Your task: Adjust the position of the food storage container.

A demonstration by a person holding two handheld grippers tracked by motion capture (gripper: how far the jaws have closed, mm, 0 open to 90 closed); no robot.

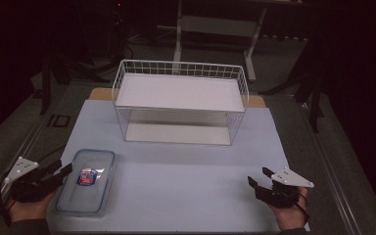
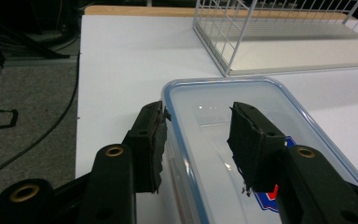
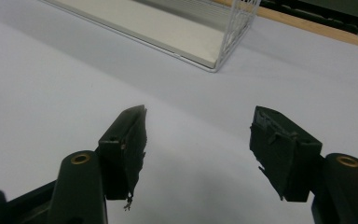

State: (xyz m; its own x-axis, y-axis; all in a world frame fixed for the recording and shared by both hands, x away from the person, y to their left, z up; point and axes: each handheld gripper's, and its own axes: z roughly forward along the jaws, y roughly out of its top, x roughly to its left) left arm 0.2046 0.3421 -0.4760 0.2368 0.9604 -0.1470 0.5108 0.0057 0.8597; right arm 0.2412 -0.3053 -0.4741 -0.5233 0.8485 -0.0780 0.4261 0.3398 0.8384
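- A clear plastic box (image 1: pixel 85 181) with a blue-rimmed lid lies flat on the white table (image 1: pixel 176 171) at the near left corner, well apart from the wire rack (image 1: pixel 181 100) that stands at the far middle.
- A small red and blue label shows on the box, through or on its lid; what else it may hold cannot be told.
- The left gripper (image 1: pixel 63 171) sits at the left edge of the box with its jaws released. In the left gripper view (image 2: pixel 196 135) one jaw is outside the rim and the other over the lid, so they straddle the near left wall without pinching it.
- The right gripper (image 1: pixel 258 178) hovers over bare table at the near right, jaws spread wide and holding nothing, as the right gripper view (image 3: pixel 198 140) confirms.
- The box looks light and fairly stiff, though thin plastic of this kind is likely to flex a little and to be slick under the pads.
- The raised rim at a long side seems the soundest place to take hold, since the flat lid offers nothing to pinch.
- A grip at one edge alone would probably let the box tilt, so the right gripper may be wanted on the opposite rim.
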